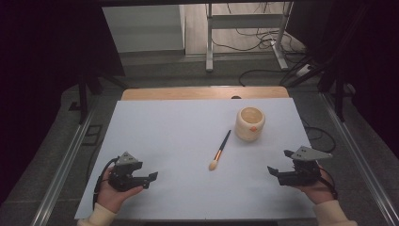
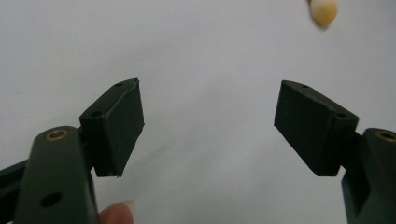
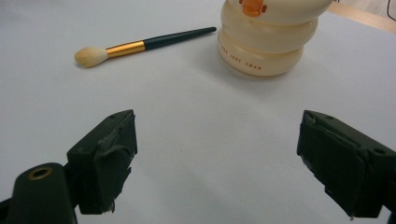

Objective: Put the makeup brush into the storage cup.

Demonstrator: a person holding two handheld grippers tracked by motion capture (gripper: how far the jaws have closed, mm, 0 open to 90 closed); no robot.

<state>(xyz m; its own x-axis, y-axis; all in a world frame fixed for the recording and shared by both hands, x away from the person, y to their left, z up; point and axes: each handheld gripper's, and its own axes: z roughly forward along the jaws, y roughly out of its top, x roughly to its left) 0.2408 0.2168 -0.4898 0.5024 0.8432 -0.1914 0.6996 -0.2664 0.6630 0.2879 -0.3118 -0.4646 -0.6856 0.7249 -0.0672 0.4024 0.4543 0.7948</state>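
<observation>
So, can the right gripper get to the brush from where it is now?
Probably yes. The right gripper is open, and only bare white table lies between it and the brush. The cup stands off to the side, not in the way.

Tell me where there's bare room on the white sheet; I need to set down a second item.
The far left of the white sheet, beyond the left gripper, is bare. So is the near strip between that gripper and the right gripper, below the makeup brush. It is crowded right of centre, where the brush lies beside the cream holder.
</observation>
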